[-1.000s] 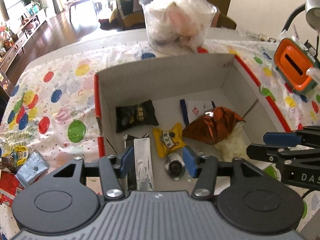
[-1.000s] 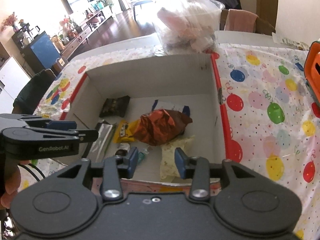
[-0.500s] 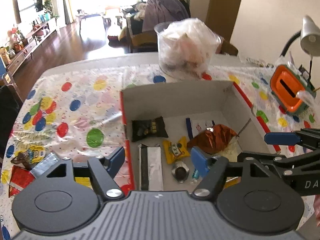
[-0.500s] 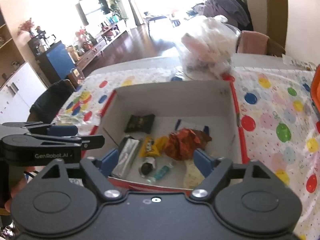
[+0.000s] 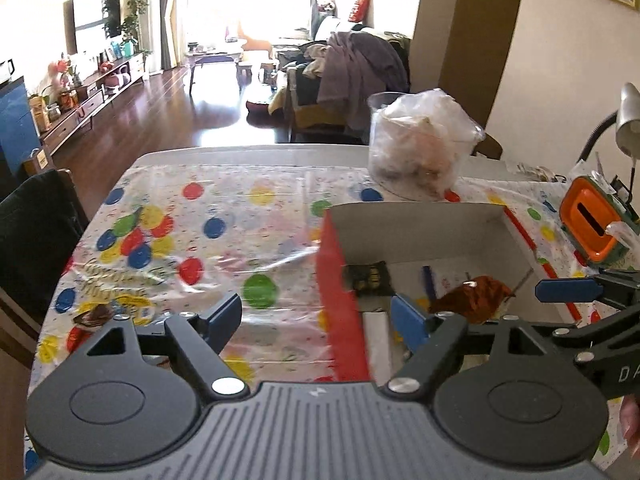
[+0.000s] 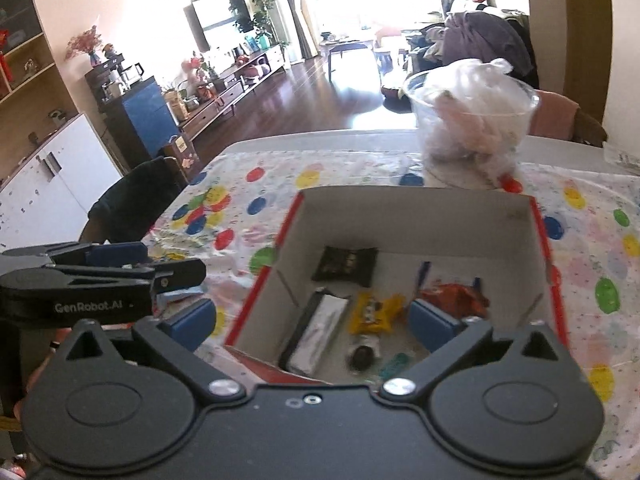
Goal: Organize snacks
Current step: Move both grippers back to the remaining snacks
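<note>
Below, both grippers hover with nothing between their opening jaws: left gripper [image 5: 316,318], right gripper [image 6: 312,320]. Snack packets, including a black packet [image 6: 346,265] and yellow packet [image 6: 374,312], lie inside the red-edged cardboard box [image 6: 416,216] on the balloon-print tablecloth [image 5: 224,232].

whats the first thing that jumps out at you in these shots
The white box with red edges sits in the middle of the balloon-print tablecloth, holding snacks: a black packet, a yellow one and a shiny orange bag. Behind it stands a clear tub stuffed with plastic bags. Both grippers, left and right, hang over the near side with jaws opening and nothing between them.
</note>
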`<state>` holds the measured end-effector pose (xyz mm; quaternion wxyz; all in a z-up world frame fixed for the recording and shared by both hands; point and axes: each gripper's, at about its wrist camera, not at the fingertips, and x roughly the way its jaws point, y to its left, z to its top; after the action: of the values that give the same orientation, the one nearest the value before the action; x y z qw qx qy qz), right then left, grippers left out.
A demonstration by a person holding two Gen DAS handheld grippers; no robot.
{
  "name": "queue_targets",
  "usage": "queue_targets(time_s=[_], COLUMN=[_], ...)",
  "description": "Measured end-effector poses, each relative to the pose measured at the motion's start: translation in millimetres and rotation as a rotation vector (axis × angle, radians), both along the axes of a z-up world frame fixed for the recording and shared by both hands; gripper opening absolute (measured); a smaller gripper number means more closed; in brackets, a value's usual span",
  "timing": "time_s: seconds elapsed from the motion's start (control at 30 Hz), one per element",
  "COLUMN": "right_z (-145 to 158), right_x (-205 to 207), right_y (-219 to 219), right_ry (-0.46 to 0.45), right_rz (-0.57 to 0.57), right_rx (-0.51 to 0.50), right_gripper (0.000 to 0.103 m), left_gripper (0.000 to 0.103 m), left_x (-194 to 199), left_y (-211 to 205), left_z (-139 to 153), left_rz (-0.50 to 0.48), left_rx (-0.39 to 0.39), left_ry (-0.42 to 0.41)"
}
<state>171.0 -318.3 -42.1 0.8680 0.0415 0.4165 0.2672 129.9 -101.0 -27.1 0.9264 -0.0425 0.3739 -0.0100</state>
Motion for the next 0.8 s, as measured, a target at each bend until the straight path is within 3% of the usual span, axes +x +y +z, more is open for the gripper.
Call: queue_targets(time_s=[0.47,0.8], right_z=[-14.2,-38.4], right_x=[-3.0,9.3], right_y=[104.4,185.3], right_ry=[0.073,0.138], right_rz=[0.022,-0.027], right_rx=[-0.031,-0.078], right_gripper=[0.103,0.103], left_gripper=[0.082,0.082], left_x=[-22.4,-20.8], left_y=[118.8,199.5], left_z=[-22.9,-35.5], left_rz=[0.032,-0.079], left_rx=[0.022,0.061], left_ry=[0.058,0.076])
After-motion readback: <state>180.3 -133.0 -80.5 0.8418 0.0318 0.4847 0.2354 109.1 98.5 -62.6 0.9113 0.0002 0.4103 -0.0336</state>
